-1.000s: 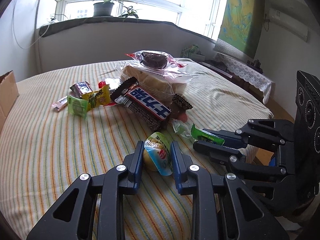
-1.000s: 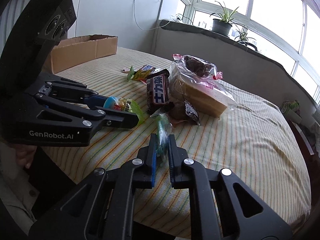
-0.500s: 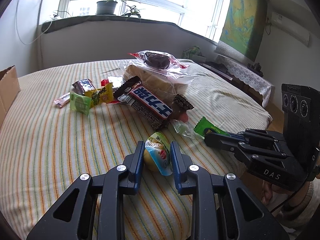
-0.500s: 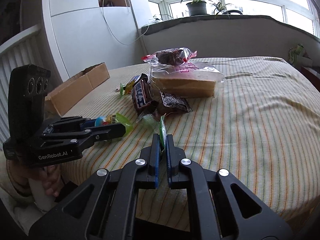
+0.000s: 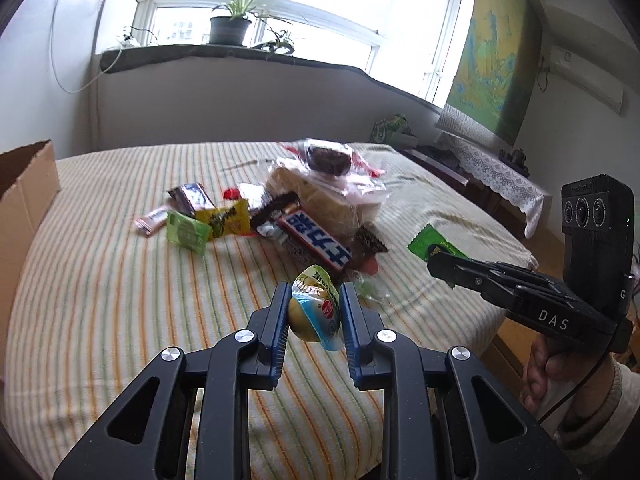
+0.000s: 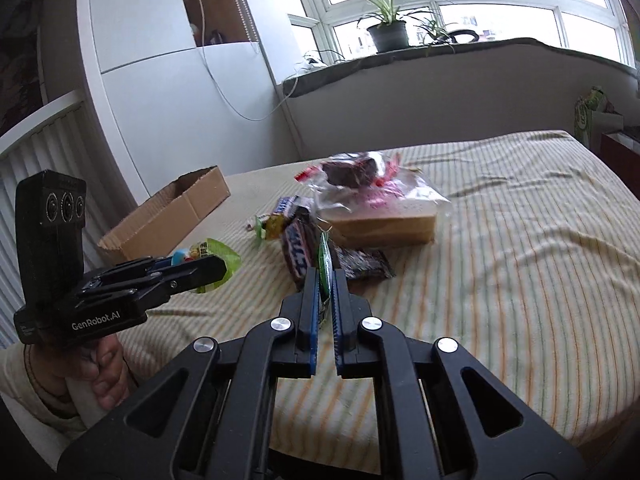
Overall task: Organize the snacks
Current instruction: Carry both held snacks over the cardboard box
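Note:
My left gripper [image 5: 313, 294] is shut on a yellow jelly cup [image 5: 314, 309] with a green and blue lid, held above the striped cloth; the cup also shows in the right wrist view [image 6: 208, 258]. My right gripper [image 6: 327, 276] is shut on a thin green snack packet [image 6: 325, 262], held on edge; the packet shows in the left wrist view [image 5: 430, 243] at the tip of the right gripper [image 5: 436, 261]. A snack pile lies behind: a blue-and-white chocolate bar [image 5: 316, 240], a bagged bread loaf [image 5: 332, 196] with a chocolate cake [image 5: 328, 160] on top.
An open cardboard box [image 6: 168, 216] sits at the table's left side, its flap in the left wrist view [image 5: 24, 200]. Small sweets [image 5: 208, 216] lie left of the pile. The striped tablecloth [image 6: 520, 240] stretches right. A windowsill with a potted plant [image 5: 230, 28] runs behind.
Both grippers have lifted higher with their snacks. The right gripper has swung to the right and turned left toward the box. The pile has not moved.

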